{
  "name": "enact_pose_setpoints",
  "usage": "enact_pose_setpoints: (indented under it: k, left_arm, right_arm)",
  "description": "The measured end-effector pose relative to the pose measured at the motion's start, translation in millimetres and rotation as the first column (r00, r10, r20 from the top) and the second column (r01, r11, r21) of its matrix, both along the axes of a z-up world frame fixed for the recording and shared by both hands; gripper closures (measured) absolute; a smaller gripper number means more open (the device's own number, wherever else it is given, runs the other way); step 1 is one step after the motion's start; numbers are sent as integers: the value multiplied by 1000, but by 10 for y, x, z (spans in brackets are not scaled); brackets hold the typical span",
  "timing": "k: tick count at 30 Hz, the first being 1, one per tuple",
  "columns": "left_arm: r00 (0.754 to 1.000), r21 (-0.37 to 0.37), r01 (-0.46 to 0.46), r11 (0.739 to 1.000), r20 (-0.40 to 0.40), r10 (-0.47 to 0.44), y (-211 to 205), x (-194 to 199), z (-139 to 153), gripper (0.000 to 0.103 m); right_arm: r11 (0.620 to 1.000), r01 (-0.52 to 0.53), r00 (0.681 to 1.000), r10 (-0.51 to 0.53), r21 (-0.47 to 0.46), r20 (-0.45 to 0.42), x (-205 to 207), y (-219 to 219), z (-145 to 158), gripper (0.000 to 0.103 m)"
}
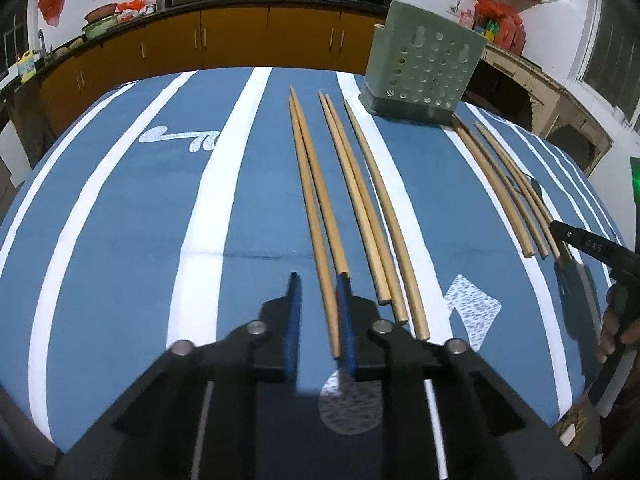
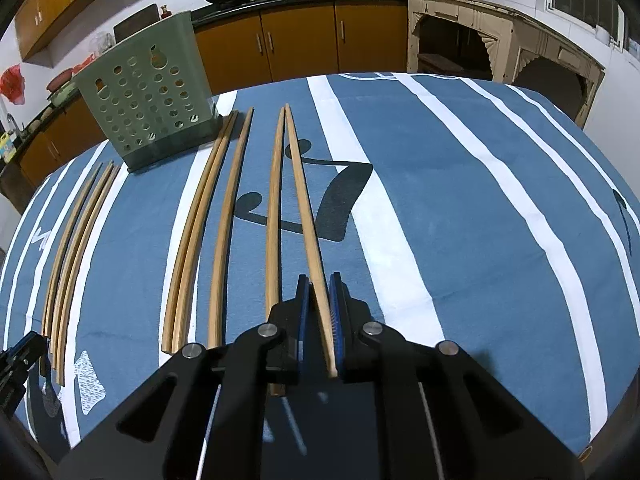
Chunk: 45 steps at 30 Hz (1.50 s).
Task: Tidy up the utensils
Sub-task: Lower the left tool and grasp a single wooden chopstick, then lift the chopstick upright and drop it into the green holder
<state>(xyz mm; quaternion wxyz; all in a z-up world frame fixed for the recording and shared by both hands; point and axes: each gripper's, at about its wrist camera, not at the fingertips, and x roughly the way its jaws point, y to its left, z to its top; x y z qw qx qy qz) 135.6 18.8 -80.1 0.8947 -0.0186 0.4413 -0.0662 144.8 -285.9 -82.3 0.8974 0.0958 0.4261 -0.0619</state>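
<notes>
A table spread with a blue cloth with white stripes (image 1: 120,184) carries ten wooden chopsticks laid roughly parallel, running from the near edge toward the far edge. A pale green perforated utensil holder (image 1: 420,68) stands upright near the far edge, its slotted base resting on the cloth.

The left gripper (image 1: 318,320) sits low over the near edge with its blue-padded jaws spread. One chopstick of the leftmost pair (image 1: 316,216) runs between the jaws, lying close against the right pad; whether the pad touches it cannot be told. Just right of that pair lie three more chopsticks (image 1: 376,216), their near ends beside the gripper.

The right gripper (image 2: 320,320) has its jaws drawn close about the rightmost chopstick (image 2: 306,208), which passes between the blue pads at a slight slant; the pads look to be pinching it. Its partner chopstick (image 2: 274,216) lies just left of the jaws, its near end under the left finger. Three further chopsticks (image 2: 208,216) lie to the left, their far tips beside the holder's base.
</notes>
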Motion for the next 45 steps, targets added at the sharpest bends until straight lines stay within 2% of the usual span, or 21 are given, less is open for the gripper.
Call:
enact_pose_setpoints:
  k: [3,11,17,20,24,28,30,32,36,39,45]
  left_arm:
    - [1000,24,-13,1000,0,13,14,53,-3,95]
    - [996,69,-88,994,2,88,323,460,5,95]
    - [997,46,-75,996,9,75,408,704,-3,95]
    - [998,26,-70,997,7,70,432,694,-2,92]
    - [998,27,-64,998,14,64,417,650,0,82]
    - [998,48,-59,997,22,58,392,627,-4,81]
    - [998,55,-59,997,22,57,387,625,-8,85]
    - [998,51,-66,997,20,65,408,626,-11,95]
    - [998,34,-67,997,19,67,454,598,13,95]
    - [997,32,-66,997,49,65,480,539,97,95]
    - [981,0,-71,997,179,70,561,393,488,96]
  right_arm:
    - [999,-13,1000,13,-31,2,10,40,-4,92]
    - [998,54,999,-54,18,8,98,-167,-7,95]
    - [999,52,999,-52,15,13,119,-169,-15,95]
    - [999,45,999,-45,21,12,85,-172,-17,95]
    - [999,40,999,-41,22,12,47,-171,-19,95]
    - [999,34,999,-34,16,17,17,-161,-25,95]
    - [1000,24,1000,-24,-4,19,5,-134,-28,95]
    - [1000,21,1000,-21,0,20,0,-137,-29,95]
    - [1000,17,999,-19,25,50,-40,-169,63,95]
    - [1000,12,995,-13,13,98,-87,-170,208,95]
    - [1000,15,980,-18,15,198,-169,-230,519,95]
